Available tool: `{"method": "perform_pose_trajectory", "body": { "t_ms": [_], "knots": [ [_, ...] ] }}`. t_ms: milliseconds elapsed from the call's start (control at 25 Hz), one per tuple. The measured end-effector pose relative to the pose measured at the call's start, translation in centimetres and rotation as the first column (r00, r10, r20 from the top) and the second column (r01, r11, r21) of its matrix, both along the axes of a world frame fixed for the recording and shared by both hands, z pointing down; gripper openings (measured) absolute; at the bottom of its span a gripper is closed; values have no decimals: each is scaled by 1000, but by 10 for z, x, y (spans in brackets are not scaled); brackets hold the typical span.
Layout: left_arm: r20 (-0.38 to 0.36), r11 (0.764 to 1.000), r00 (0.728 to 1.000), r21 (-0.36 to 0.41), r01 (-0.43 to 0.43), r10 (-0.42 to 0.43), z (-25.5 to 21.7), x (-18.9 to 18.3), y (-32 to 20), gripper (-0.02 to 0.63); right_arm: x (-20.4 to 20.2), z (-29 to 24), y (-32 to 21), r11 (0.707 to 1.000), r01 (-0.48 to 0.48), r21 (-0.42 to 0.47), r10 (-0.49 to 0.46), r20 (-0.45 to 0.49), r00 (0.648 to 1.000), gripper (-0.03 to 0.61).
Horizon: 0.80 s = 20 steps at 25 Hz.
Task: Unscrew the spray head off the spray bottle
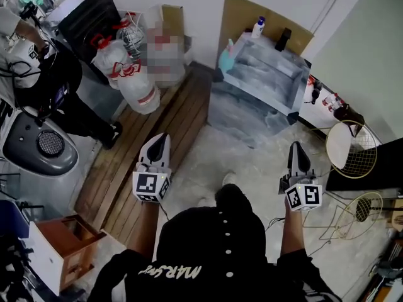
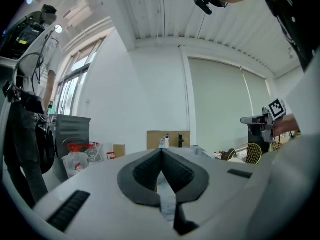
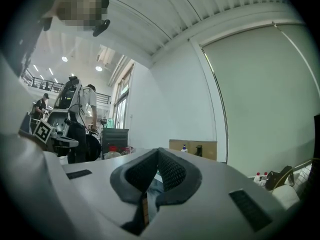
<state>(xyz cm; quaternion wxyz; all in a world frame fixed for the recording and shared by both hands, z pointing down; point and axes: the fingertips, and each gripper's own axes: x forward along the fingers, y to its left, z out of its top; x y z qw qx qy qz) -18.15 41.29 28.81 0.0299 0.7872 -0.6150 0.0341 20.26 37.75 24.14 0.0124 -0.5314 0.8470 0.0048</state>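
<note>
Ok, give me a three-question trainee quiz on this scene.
1. True or false: the left claw and right claw are both shut and empty.
2. In the head view, the spray bottle at the table's far left corner is: A teal, B red, C black.
3. Fill in: the white bottle has a ___ cap.
Key: 1 true; 2 A; 3 blue.

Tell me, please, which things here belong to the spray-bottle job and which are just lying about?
Job: teal bottle, likely the spray bottle, on the table; left gripper and right gripper, both shut, empty.
Lying about: white bottle, water jugs, rackets, drawer.
</note>
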Motion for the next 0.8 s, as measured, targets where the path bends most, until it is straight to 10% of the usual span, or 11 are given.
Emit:
{"method": "perform_pose_trajectory", "body": {
  "t_ms": [800],
  "knots": [
    [63, 999, 998, -38, 7, -5, 2, 31, -165, 26, 25, 1, -181, 999, 40, 29, -43, 125, 991, 12]
  ]
}}
